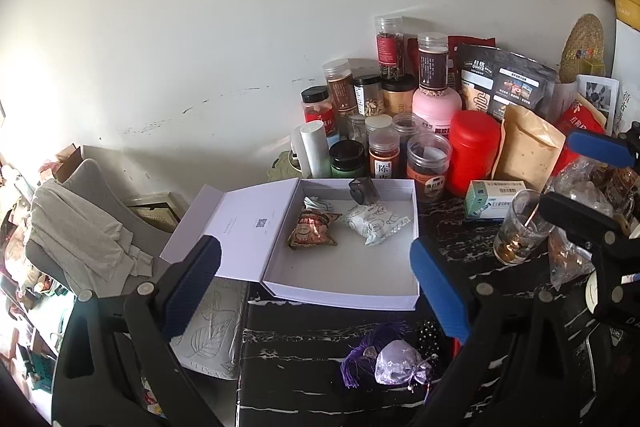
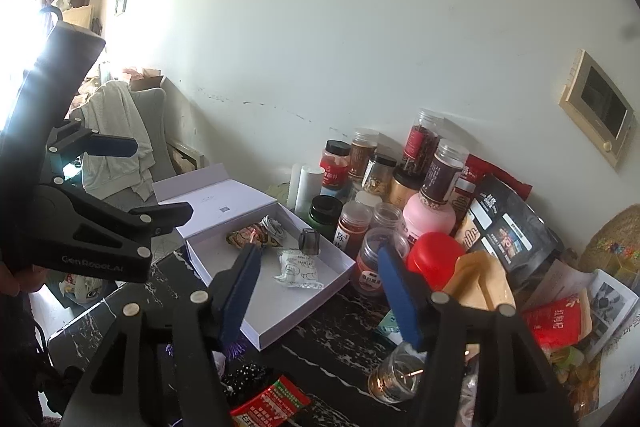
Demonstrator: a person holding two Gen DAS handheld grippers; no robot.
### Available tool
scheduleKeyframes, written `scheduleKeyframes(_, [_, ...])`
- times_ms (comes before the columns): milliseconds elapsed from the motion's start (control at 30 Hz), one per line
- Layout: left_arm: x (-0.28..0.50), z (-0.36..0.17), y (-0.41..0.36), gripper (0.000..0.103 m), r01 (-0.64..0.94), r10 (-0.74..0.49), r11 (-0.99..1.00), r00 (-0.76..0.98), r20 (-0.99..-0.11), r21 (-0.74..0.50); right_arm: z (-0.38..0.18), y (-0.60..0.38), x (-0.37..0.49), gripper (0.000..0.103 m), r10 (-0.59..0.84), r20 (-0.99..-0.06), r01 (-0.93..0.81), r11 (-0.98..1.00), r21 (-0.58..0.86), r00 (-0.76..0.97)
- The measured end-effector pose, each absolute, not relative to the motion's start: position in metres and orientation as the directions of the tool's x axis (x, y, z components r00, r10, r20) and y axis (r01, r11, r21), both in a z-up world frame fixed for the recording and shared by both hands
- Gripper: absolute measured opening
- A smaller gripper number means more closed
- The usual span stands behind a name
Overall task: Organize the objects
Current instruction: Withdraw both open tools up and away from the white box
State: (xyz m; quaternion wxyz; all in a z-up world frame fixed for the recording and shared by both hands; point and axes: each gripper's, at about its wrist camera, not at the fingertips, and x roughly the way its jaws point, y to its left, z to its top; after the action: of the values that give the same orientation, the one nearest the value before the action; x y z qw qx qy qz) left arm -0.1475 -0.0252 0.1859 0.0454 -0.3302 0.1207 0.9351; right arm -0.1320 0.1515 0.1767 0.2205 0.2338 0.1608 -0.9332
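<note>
An open white box (image 1: 340,293) (image 2: 304,311) lies on the black marbled table (image 1: 312,387). In it are a brown snack packet (image 1: 312,231) (image 2: 246,237), a white packet (image 1: 376,225) (image 2: 296,269), a small dark cap (image 1: 364,191) (image 2: 309,241) and a coiled cord (image 1: 316,203). A purple tasselled sachet (image 1: 400,367) lies on the table in front of the box. My left gripper (image 1: 316,287) (image 2: 164,178) hovers over the box's near edge, open and empty. My right gripper (image 2: 320,291) (image 1: 588,183) is to its right, also open with nothing between its pads.
Several jars, a red canister (image 1: 474,151) and pouches crowd the wall behind the box. A glass cup (image 1: 520,227) (image 2: 396,375), a small medicine carton (image 1: 494,201) and a red packet (image 2: 272,403) lie nearby. A grey chair with cloth (image 1: 80,227) stands left of the table.
</note>
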Motion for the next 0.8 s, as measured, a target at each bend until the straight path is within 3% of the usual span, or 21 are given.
scheduleKeyframes(800, [-0.051,0.158,-0.025,0.097,-0.163,0.047,-0.978,-0.787,-0.615,0.134,0.134,0.172,-0.057,0.062,-0.309,-0.536,0.471,-0.861,-0.193,-0.785])
